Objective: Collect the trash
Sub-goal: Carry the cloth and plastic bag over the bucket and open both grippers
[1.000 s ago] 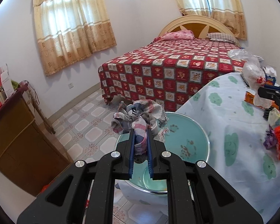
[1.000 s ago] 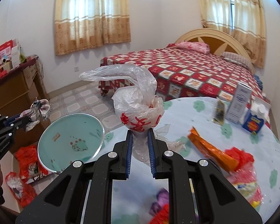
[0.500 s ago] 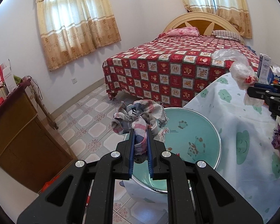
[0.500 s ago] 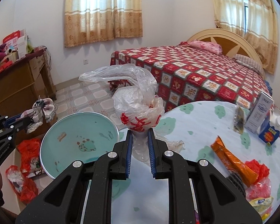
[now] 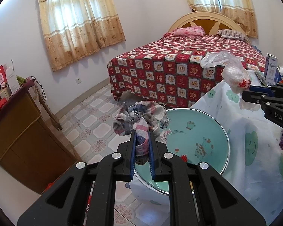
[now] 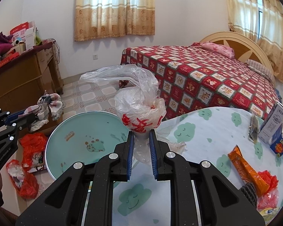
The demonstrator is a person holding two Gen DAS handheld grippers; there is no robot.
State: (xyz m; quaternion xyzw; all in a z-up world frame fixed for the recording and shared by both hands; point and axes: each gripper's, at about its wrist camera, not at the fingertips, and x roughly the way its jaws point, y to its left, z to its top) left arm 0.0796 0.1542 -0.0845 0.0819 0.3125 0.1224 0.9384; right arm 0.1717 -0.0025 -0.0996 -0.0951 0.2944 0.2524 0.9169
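On my right gripper's (image 5: 251, 92) black side I read white letters "DAS", cut off at the frame edge. My left gripper (image 6: 18, 121) carries "GenRobot.AI" along its arm. Red characters on the clear plastic bag (image 6: 139, 111) and print on the white carton (image 6: 273, 125) are too small to read.

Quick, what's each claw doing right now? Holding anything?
Left claw: closed on a checked cloth.
Right claw: closed on a clear plastic bag with red print.

Plaid cloth (image 5: 141, 116), teal basin (image 5: 198, 131)
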